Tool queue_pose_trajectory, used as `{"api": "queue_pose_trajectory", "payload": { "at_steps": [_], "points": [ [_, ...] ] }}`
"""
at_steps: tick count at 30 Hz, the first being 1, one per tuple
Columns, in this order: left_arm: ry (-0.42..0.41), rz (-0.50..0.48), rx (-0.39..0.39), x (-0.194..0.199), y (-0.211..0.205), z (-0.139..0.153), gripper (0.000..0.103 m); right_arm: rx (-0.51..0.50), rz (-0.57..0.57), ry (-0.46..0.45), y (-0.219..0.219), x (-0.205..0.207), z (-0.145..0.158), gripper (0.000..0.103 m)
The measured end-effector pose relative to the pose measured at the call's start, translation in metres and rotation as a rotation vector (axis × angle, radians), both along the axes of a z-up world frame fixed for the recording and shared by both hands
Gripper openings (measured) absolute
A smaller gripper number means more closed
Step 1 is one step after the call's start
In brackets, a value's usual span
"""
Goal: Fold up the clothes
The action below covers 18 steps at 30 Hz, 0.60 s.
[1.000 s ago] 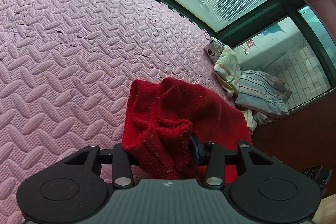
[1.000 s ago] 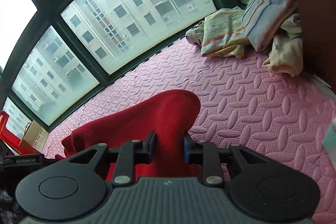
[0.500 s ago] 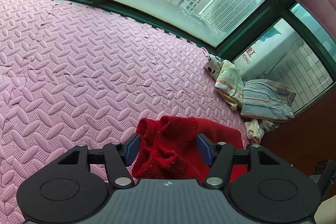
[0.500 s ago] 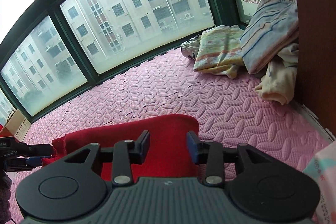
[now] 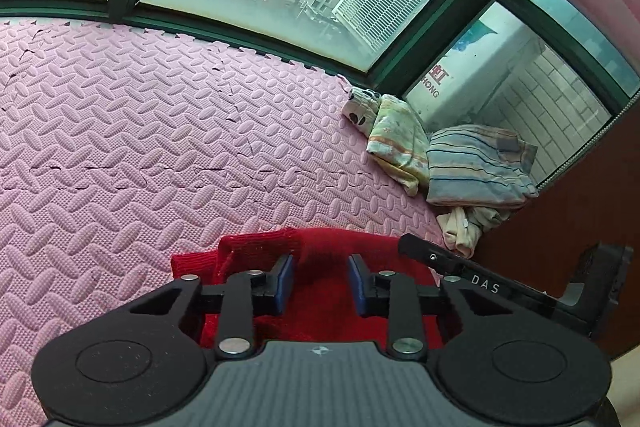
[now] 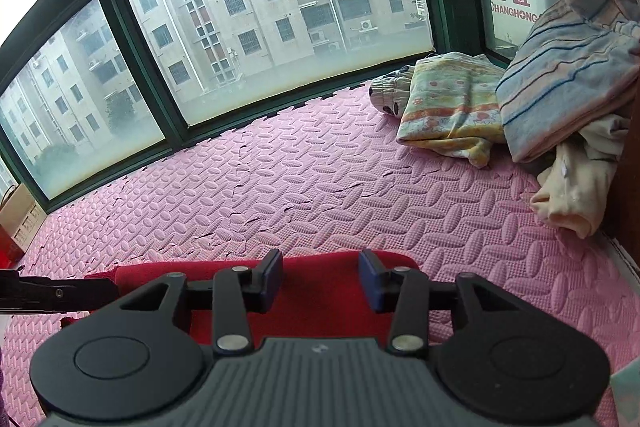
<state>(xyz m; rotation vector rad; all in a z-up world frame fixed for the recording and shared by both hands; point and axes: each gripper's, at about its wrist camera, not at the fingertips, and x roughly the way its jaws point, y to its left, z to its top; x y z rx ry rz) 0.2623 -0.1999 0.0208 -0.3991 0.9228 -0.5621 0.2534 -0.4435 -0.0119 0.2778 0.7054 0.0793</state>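
A red knit garment (image 5: pixel 320 267) lies flat on the pink foam mat (image 5: pixel 160 147), folded, just under both grippers. It also shows in the right wrist view (image 6: pixel 320 271). My left gripper (image 5: pixel 320 281) is open above it, its jaws apart and empty. My right gripper (image 6: pixel 320 277) is open too, over the garment's far edge. The right gripper's body (image 5: pixel 480 279) shows at the right of the left wrist view. The left gripper's finger (image 6: pixel 60 293) shows at the left of the right wrist view.
A pile of clothes sits in the far right corner: a striped blue piece (image 5: pixel 480 167), a yellow printed one (image 6: pixel 448 107) and a cream one (image 6: pixel 572 199). Dark-framed windows (image 6: pixel 240 7) line the mat's far edge. A brown wooden panel (image 5: pixel 580 227) stands at the right.
Both grippers let go of the red garment and opened. The garment dropped from hanging bunched in the jaws to lying flat on the mat. Both cameras tilted up.
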Motion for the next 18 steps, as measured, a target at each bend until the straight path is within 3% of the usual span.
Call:
{"api": "queue_pose_trajectory", "payload": {
  "at_steps": [7,13,18],
  "points": [
    [0.058,0.027,-0.049,0.015,0.015,-0.015,0.032,-0.042,0.017,0.014,0.011,0.015,-0.01,0.048],
    [0.036,0.003,-0.087,0.014,0.016,-0.001,0.032,-0.091,0.031,-0.018,0.022,0.009,0.001,0.048],
    [0.033,-0.003,-0.075,0.017,0.011,-0.001,0.032,-0.102,0.173,-0.024,0.046,-0.018,0.015,0.048]
  ]
}}
